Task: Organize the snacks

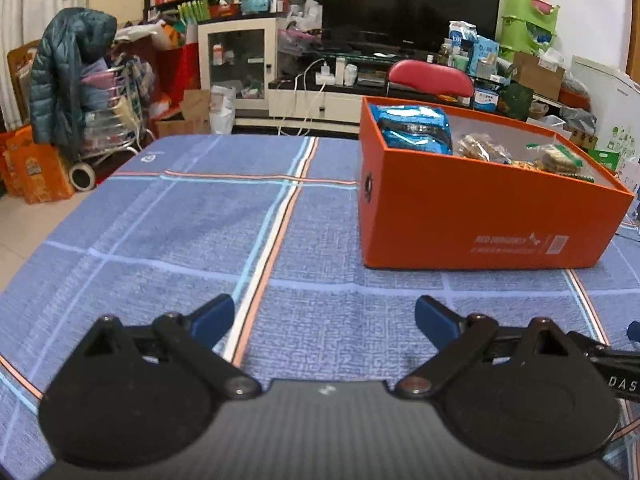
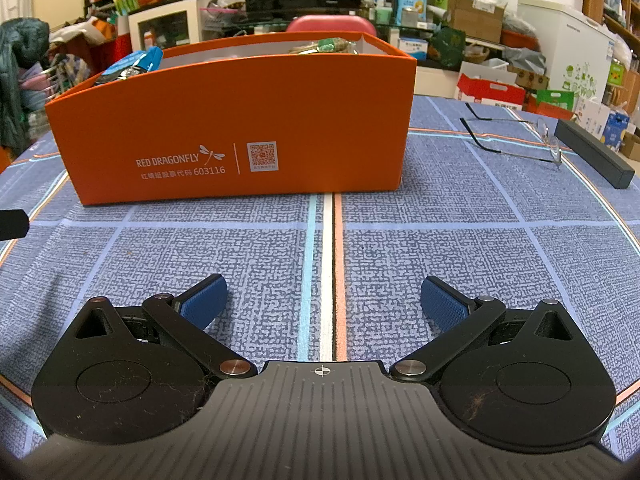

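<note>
Both fingers pairs, left gripper (image 1: pixel 324 318) and right gripper (image 2: pixel 323 300), are spread and empty above the counter (image 2: pixel 400 240). Snacks (image 1: pixel 412 130) lie inside the box (image 2: pixel 240 120); packets look light, crinkly, probably fragile, so pinch an edge gently.

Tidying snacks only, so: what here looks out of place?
A pair of eyeglasses lies unfolded on the tablecloth right of the orange box, beside a dark case. Neither is a snack.

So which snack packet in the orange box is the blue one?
The shiny blue packet at the orange cardboard box's left end; the other packets are clear with brownish snacks and green trim.
</note>
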`<state>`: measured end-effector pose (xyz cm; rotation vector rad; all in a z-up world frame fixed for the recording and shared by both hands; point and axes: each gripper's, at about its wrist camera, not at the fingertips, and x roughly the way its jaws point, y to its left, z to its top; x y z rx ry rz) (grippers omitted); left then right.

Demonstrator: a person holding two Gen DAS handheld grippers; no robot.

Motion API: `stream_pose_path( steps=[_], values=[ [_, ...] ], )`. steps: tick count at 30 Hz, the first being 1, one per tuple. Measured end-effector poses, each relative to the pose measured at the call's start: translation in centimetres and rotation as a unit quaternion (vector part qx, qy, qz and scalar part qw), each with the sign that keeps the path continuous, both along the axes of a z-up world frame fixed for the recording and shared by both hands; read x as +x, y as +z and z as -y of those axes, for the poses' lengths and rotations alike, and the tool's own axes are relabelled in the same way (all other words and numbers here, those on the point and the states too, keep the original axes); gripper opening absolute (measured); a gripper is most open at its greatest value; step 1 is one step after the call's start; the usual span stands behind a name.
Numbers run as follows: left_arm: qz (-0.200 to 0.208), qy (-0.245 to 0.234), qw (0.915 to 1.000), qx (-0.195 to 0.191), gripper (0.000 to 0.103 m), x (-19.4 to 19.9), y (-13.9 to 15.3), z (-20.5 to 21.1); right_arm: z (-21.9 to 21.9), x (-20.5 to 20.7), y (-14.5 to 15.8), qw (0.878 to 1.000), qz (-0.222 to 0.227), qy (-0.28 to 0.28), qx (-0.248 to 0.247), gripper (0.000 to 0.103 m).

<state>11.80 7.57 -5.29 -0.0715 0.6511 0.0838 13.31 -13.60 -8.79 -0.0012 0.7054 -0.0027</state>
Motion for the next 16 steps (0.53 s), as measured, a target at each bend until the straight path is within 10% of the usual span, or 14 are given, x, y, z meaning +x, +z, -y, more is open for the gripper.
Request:
stream_pose_path(
  steps=[16],
  values=[
    [0.016,0.007,0.9983,0.055,0.095,-0.7,0.6,2.1,0.0,0.0,0.0,1.000,0.000,0.000,0.000,0.095]
  ],
)
